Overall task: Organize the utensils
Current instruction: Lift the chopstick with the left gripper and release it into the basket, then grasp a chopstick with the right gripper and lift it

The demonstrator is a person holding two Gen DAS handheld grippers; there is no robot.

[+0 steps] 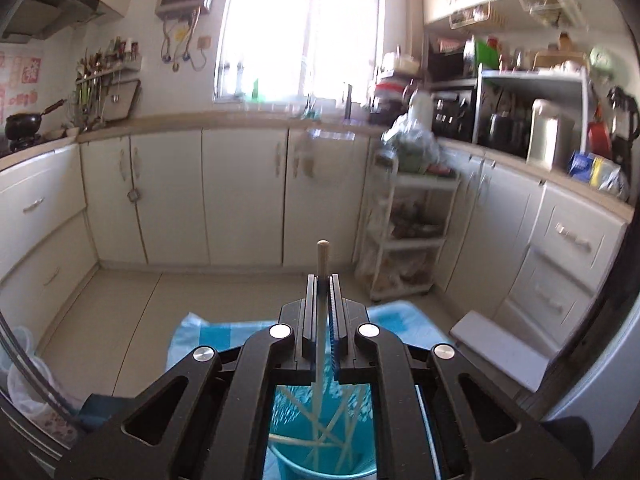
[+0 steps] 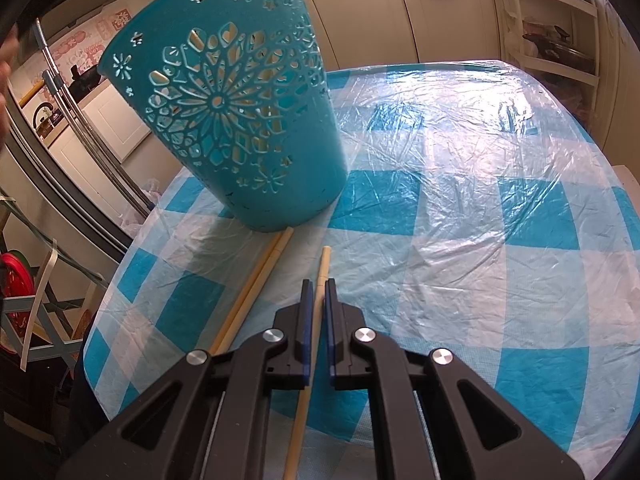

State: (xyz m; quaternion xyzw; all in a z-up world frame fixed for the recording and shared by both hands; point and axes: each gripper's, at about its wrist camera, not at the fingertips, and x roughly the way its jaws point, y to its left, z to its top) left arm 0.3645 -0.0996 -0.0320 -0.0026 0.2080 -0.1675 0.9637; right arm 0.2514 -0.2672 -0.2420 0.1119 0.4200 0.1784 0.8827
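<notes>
My left gripper [image 1: 322,280] is shut on a pale wooden chopstick [image 1: 322,256] that sticks out past its fingertips, high above the floor. Below it, through the gripper frame, the teal cut-out basket [image 1: 320,468] shows several chopsticks [image 1: 332,428] inside. In the right wrist view the same basket [image 2: 244,120] stands on the blue checked tablecloth [image 2: 460,200]. My right gripper [image 2: 318,286] is shut on another chopstick [image 2: 323,268] lying low over the cloth. A pair of chopsticks [image 2: 260,276] rests to its left, tips touching the basket's base.
White kitchen cabinets [image 1: 240,192] line the walls, with a white trolley shelf [image 1: 404,240] at the right. A fridge with steel handles [image 2: 80,140] stands left of the table. A folding stool [image 2: 44,312] sits beside the table's left edge.
</notes>
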